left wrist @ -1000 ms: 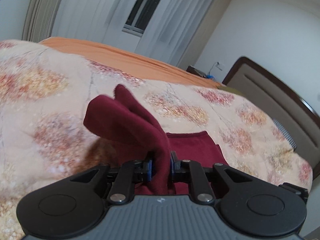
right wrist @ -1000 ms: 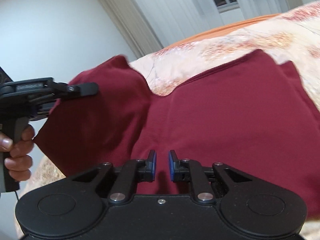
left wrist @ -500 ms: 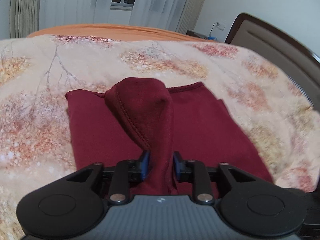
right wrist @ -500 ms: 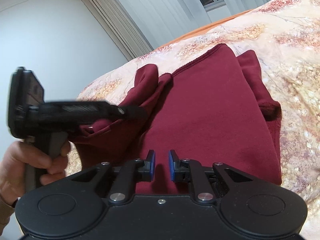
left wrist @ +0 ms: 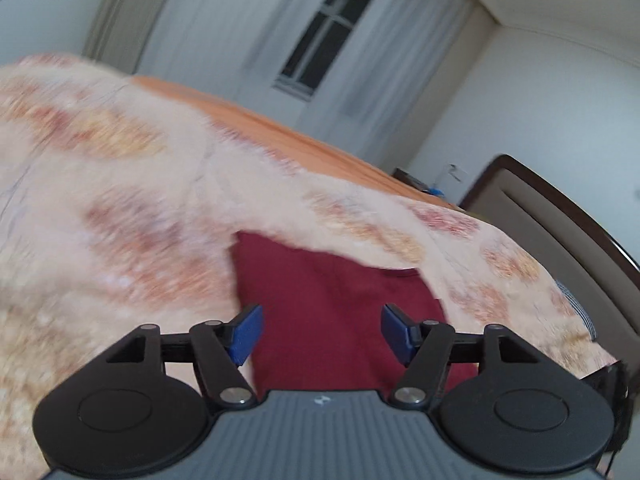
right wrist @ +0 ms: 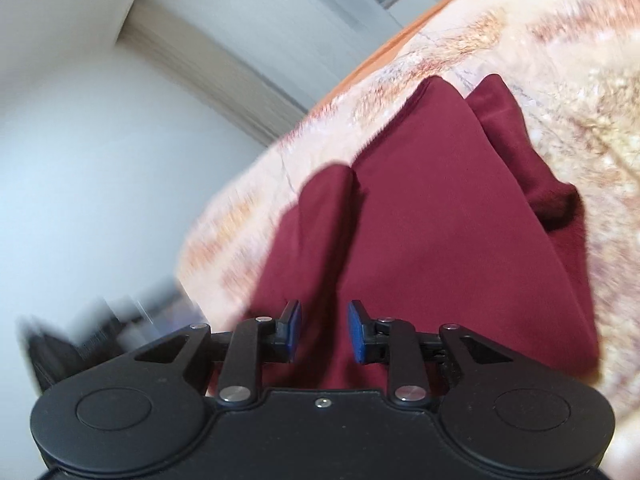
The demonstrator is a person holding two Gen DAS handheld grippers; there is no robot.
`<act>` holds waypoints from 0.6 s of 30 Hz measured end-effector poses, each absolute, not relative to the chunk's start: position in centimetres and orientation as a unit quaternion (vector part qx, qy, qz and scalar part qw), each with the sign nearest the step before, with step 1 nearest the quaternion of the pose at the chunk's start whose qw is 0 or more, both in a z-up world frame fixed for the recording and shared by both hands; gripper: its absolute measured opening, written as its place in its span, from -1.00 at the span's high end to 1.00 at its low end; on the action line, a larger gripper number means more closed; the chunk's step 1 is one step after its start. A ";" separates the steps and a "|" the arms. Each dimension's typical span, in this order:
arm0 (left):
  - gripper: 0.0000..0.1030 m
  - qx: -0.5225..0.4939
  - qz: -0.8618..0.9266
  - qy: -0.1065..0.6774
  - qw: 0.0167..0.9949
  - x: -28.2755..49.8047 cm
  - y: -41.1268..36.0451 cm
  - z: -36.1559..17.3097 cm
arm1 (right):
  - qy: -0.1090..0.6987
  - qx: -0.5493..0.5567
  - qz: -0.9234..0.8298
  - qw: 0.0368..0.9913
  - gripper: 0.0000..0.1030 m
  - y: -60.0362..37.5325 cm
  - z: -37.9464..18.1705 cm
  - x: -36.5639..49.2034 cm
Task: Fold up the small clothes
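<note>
Garment (right wrist: 432,216), dark red, lies on the bed's floral blanket (left wrist: 120,216), one flap folded over along its left side. Left tool (left wrist: 322,330): jaws spreading wide, nothing between the pads, cloth lying beyond them. Right tool (right wrist: 324,330): jaws parting, pads apart over the garment's near edge, gripping nothing. Headboard (left wrist: 560,224) stands at the bed's right end.

Lighting's soft and even, kinda flat indoor light, no harsh glare anywhere. The window (left wrist: 326,36) looks dark behind pale curtains (left wrist: 384,68), so daylight isn't doing much. Both views are smeared by motion blur, worst on the bedspread (left wrist: 120,208) and the wall (right wrist: 80,160). Fisheye bends the edges hard, corners go black. Only faint shadows in the maroon cloth (right wrist: 440,220) folds.
</note>
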State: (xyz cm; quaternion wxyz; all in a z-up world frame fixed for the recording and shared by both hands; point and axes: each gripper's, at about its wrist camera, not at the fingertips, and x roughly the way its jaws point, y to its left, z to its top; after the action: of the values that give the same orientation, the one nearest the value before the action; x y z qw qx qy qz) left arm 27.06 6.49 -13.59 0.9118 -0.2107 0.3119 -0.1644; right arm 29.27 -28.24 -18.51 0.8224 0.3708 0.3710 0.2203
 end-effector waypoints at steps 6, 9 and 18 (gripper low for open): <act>-0.38 -0.216 -0.142 0.350 0.900 27.2 10.4 -19.4 | 0.381 0.400 0.216 0.805 0.33 -27.3 -18.9 32.3; -0.46 -0.229 -0.164 0.339 0.898 26.7 11.4 -21.0 | 0.393 0.399 0.211 0.801 0.24 -26.4 -19.5 33.9; -0.65 -0.201 -0.181 0.329 0.905 26.5 10.2 -21.2 | 0.402 0.386 0.232 0.797 0.75 -24.0 -20.6 35.7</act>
State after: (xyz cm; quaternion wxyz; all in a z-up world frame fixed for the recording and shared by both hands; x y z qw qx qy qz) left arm 26.46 10.24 -21.22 0.9048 -0.2007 0.3288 -0.1814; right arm 35.75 -24.03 -20.62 0.7973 0.3858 0.4019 0.2325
